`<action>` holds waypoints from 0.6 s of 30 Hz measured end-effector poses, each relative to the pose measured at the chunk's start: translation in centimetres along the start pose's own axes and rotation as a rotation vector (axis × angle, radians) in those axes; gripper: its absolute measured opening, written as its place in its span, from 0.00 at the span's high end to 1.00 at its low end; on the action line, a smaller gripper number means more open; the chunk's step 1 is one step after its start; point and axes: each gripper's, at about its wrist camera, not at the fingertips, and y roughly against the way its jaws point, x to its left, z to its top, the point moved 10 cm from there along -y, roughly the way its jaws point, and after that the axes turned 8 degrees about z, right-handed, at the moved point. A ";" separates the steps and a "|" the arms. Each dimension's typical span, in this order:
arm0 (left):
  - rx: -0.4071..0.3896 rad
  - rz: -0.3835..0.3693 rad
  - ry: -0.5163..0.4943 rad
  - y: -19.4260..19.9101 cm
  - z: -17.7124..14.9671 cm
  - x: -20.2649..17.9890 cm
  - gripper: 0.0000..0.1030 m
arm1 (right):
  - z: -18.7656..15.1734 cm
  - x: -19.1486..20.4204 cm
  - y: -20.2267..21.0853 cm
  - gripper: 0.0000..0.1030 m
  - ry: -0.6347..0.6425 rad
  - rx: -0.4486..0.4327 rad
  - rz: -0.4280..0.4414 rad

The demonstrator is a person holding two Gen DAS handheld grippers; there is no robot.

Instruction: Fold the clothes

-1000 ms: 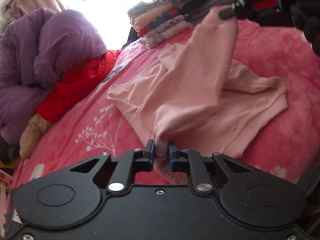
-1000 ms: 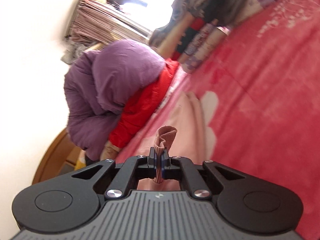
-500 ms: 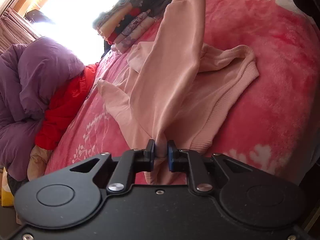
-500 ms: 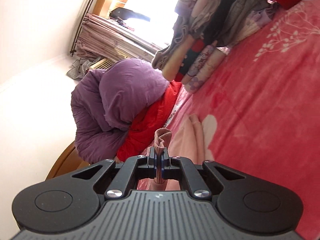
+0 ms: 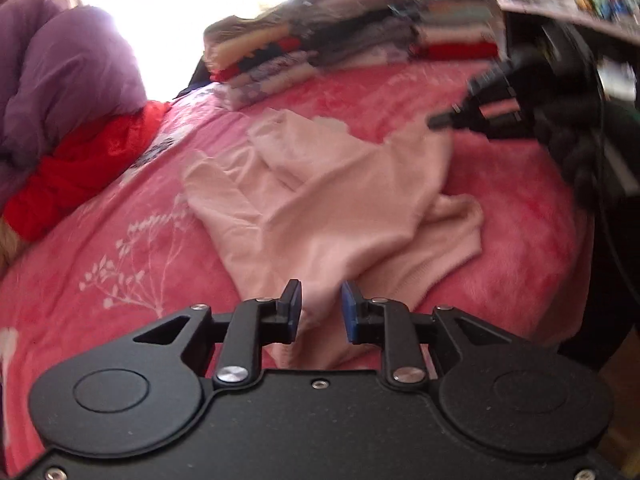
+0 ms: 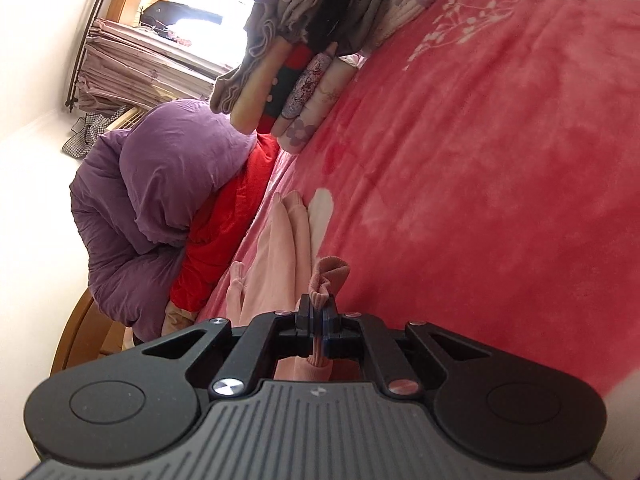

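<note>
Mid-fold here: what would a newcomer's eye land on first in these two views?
The pale pink sweater, rumpled mid-bed on the pink floral blanket. The left gripper is opening, with the hem loose between its pads; the right gripper pinches a ribbed cuff. Behind: stacked folded clothes and a purple duvet.

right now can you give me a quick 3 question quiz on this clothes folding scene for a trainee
1. True or false: the right gripper is clamped on a ribbed cuff of the pink sweater.
2. Which best describes the left gripper? A) pinching the red jacket B) jaws apart and opening, pink fabric between them but not pressed C) shut on nothing
3. What lies on top of the red jacket at the far side of the pink blanket?

Key:
1. True
2. B
3. The purple duvet
</note>
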 end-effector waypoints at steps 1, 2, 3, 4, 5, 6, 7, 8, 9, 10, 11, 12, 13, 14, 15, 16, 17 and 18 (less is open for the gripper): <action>-0.006 0.003 0.079 0.0 0.2 1.6 0.80 | 0.1 0.0 0.1 0.94 0.003 -0.002 0.001; -0.008 0.015 0.152 0.0 0.2 3.1 0.80 | 0.2 0.1 0.1 0.94 0.006 -0.002 0.005; -0.004 0.032 0.201 -0.1 -0.1 4.3 0.80 | 0.3 0.2 0.1 0.94 0.008 -0.002 0.011; 0.007 0.039 0.211 -0.2 -0.4 4.6 0.80 | 0.3 0.3 0.1 0.94 0.014 -0.001 0.014; 0.019 0.043 0.213 -0.4 -0.8 4.6 0.80 | 0.4 0.5 0.0 0.94 0.019 0.001 0.017; 0.031 0.048 0.214 -0.6 -1.2 4.6 0.80 | 0.5 0.6 0.0 0.94 0.020 0.000 0.019; 0.046 0.037 0.202 -0.7 -1.5 4.3 0.80 | 0.6 0.6 -0.1 0.94 0.018 -0.003 0.020; 0.054 0.022 0.184 -0.9 -1.7 3.7 0.80 | 0.7 0.6 -0.1 0.94 0.015 -0.006 0.023; 0.061 0.011 0.165 -1.0 -1.8 3.2 0.80 | 0.8 0.6 -0.1 0.94 0.012 -0.010 0.025; 0.068 0.004 0.148 -1.1 -2.0 2.7 0.80 | 0.9 0.7 -0.1 0.94 0.012 -0.014 0.029; 0.075 -0.002 0.132 -1.1 -2.2 2.3 0.80 | 1.0 0.9 -0.1 0.94 0.015 -0.019 0.035; 0.080 -0.009 0.130 -1.2 -2.4 2.0 0.80 | 1.1 1.2 0.0 0.94 0.020 -0.023 0.048; 0.084 -0.019 0.134 -1.3 -2.4 1.9 0.80 | 1.3 1.5 0.0 0.94 0.026 -0.028 0.062; 0.084 -0.025 0.137 -1.4 -2.3 1.8 0.80 | 1.5 2.0 0.1 0.94 0.035 -0.031 0.079; 0.083 -0.029 0.140 -1.5 -2.2 1.8 0.80 | 1.6 2.4 0.1 0.94 0.044 -0.032 0.096; 0.082 -0.033 0.142 -1.5 -2.2 1.8 0.80 | 1.8 2.9 0.0 0.94 0.054 -0.034 0.114; 0.080 -0.040 0.149 -1.5 -2.1 1.7 0.80 | 2.1 3.3 0.0 0.94 0.065 -0.035 0.125; 0.078 -0.046 0.154 -1.5 -2.0 1.7 0.80 | 2.3 3.7 -0.1 0.94 0.071 -0.037 0.134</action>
